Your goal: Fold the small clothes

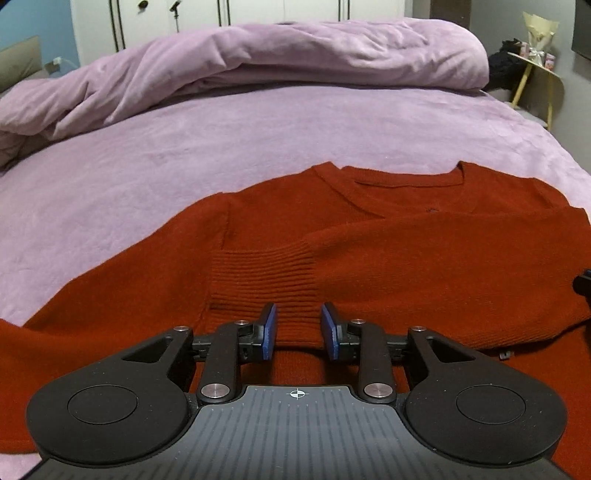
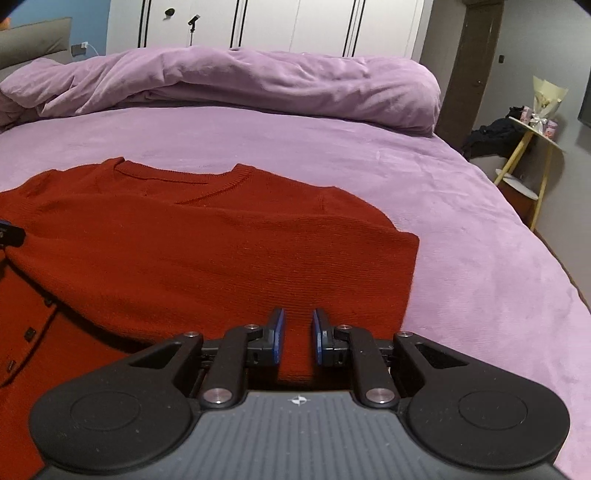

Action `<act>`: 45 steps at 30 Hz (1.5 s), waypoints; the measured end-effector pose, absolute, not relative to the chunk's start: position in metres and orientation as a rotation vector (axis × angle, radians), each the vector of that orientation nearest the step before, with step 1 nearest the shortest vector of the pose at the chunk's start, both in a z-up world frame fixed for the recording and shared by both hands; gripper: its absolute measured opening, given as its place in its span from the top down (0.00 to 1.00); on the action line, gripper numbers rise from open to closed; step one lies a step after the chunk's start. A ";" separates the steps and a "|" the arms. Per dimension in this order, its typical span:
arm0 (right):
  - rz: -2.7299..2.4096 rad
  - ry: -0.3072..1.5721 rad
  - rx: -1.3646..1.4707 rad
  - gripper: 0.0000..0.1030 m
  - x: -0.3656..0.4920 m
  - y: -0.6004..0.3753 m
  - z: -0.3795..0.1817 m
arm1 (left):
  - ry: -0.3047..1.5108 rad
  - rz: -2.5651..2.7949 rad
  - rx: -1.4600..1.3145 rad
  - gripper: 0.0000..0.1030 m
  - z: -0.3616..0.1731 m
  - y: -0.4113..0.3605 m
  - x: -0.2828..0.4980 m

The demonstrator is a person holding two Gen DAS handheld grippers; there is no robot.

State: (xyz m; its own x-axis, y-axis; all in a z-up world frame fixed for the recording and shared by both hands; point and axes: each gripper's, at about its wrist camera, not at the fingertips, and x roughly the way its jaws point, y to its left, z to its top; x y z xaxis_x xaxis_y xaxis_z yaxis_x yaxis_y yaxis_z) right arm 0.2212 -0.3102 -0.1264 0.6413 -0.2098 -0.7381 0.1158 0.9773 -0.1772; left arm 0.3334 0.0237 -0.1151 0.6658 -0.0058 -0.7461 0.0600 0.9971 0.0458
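A rust-red knit sweater (image 1: pixel 369 236) lies flat on the purple bed, neckline toward the far side. One sleeve is folded across the chest, and its ribbed cuff (image 1: pixel 264 277) lies just ahead of my left gripper (image 1: pixel 299 330). That gripper is open, its blue pads apart over the cuff's near edge without pressing on it. My right gripper (image 2: pixel 298 338) hovers over the sweater (image 2: pixel 207 251) near its right side edge. Its blue pads stand a narrow gap apart with red cloth showing between them, not pinched. A small part of the other gripper (image 2: pixel 11 234) shows at the left edge.
A bunched purple duvet (image 1: pixel 295 55) lies across the far side of the bed sheet (image 1: pixel 184 140). A small yellow-legged side table (image 2: pixel 532 155) with a bouquet and dark clothes stands to the right of the bed. White wardrobe doors (image 2: pixel 295 26) stand behind.
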 end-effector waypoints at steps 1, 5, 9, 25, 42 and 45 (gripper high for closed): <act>-0.187 0.854 -0.129 0.87 0.222 -0.309 -0.126 | 0.841 -0.036 0.071 0.69 -0.115 0.024 0.333; -0.195 0.832 -0.148 0.87 0.222 -0.306 -0.130 | 0.844 -0.023 0.091 0.69 -0.117 0.024 0.333; -0.191 0.825 -0.183 0.87 0.221 -0.301 -0.132 | 0.850 -0.005 0.098 0.66 -0.117 0.025 0.333; -0.260 0.888 -0.082 0.59 0.165 -0.270 -0.096 | 0.933 0.085 -0.030 0.68 -0.095 0.066 0.292; -0.248 0.908 0.117 0.56 0.082 -0.264 -0.085 | 0.880 0.159 -0.389 0.57 -0.082 0.147 0.203; -0.236 0.917 0.120 0.56 0.083 -0.259 -0.088 | 0.822 0.222 -0.544 0.57 -0.092 0.196 0.180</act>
